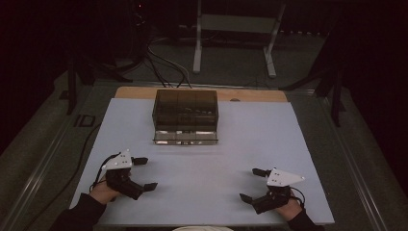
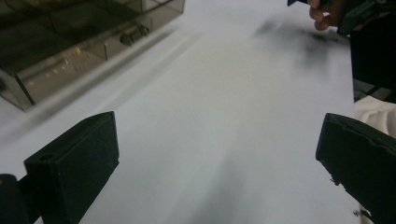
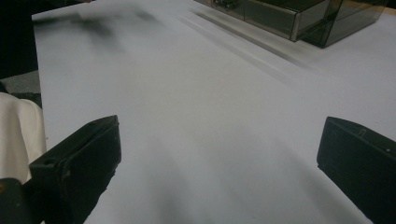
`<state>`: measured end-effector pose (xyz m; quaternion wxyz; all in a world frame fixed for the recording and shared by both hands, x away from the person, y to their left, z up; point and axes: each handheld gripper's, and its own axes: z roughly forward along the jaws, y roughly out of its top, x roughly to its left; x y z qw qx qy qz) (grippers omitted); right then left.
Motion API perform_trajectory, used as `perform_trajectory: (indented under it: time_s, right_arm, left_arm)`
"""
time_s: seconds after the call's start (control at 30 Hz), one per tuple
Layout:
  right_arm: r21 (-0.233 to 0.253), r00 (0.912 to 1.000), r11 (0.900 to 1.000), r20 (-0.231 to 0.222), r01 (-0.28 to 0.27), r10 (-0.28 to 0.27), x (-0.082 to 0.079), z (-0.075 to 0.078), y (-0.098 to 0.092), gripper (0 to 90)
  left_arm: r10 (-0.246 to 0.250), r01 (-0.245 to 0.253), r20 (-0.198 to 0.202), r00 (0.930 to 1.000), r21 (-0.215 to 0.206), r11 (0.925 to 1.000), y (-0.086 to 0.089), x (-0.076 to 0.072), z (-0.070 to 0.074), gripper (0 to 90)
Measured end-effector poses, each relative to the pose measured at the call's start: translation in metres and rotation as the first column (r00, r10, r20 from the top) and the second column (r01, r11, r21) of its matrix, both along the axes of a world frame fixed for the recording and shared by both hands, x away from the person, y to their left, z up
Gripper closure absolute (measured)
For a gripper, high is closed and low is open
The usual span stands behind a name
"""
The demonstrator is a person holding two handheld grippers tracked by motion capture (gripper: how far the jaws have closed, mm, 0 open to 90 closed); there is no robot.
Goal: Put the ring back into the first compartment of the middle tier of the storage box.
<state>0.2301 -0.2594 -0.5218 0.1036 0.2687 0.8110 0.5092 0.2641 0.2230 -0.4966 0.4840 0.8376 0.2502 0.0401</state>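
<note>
Two grippers rest low over a white sheet (image 1: 202, 159) that covers most of the table, one in each of the person's hands. The left gripper (image 1: 143, 173) sits near the sheet's front left corner, its jaws spread wide and pointing toward the middle; the left hand (image 1: 103, 191) grips it from behind, a dark sleeve coming in from the bottom edge. The right gripper (image 1: 254, 184) mirrors it near the front right, jaws likewise wide apart, with the right hand (image 1: 290, 208) behind it. Neither holds anything, and bare sheet lies between each pair of jaws.

In the left gripper view, the left gripper (image 2: 217, 163) shows its two black jaws far apart at the lower corners, and the right hand (image 2: 324, 14) appears at the upper right (blurred, with part of its gripper). In the right gripper view, the right gripper (image 3: 217, 163) shows the same wide gap.

A smoky, see-through box (image 1: 185, 115) stands at the far middle of the sheet, well apart from both grippers. It is split into compartments, and a low front section looks pulled a little toward the person (what lies inside is too dim to tell). The box (image 2: 70, 51) shows at the upper left of the left gripper view and, as a box (image 3: 299, 16), at the upper right of the right gripper view.

Beyond the table, cables (image 1: 163, 65) run across a dark floor beside a white stand (image 1: 235, 29).
</note>
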Motion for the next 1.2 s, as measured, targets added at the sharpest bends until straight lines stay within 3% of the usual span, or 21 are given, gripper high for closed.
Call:
perform_trajectory:
  time_s: [0.3,0.5,0.7,1.2]
  right_arm:
    - [0.0,1.0,1.0,0.001,-0.001,0.001,0.0,0.0,0.0,0.0]
    - [-0.001,1.0,1.0,0.001,-0.002,0.002,0.0,0.0,0.0,0.0]
    - [-0.005,1.0,1.0,-0.001,-0.005,0.005,0.0,0.0,0.001,0.0]
    - [-0.008,1.0,1.0,-0.003,-0.008,0.008,0.0,-0.001,0.002,0.0]
  left_arm:
    - [0.023,-0.022,-0.021,0.9995,0.015,0.9996,0.012,-0.01,-0.011,0.9]
    - [0.059,-0.059,-0.001,0.9983,0.05,0.997,0.02,-0.013,-0.015,0.9]
    - [0.029,-0.029,-0.001,0.9996,0.068,0.9972,0.015,-0.014,-0.018,0.9]
    - [0.024,-0.024,-0.004,0.9997,0.029,0.9993,0.016,-0.011,-0.016,0.9]
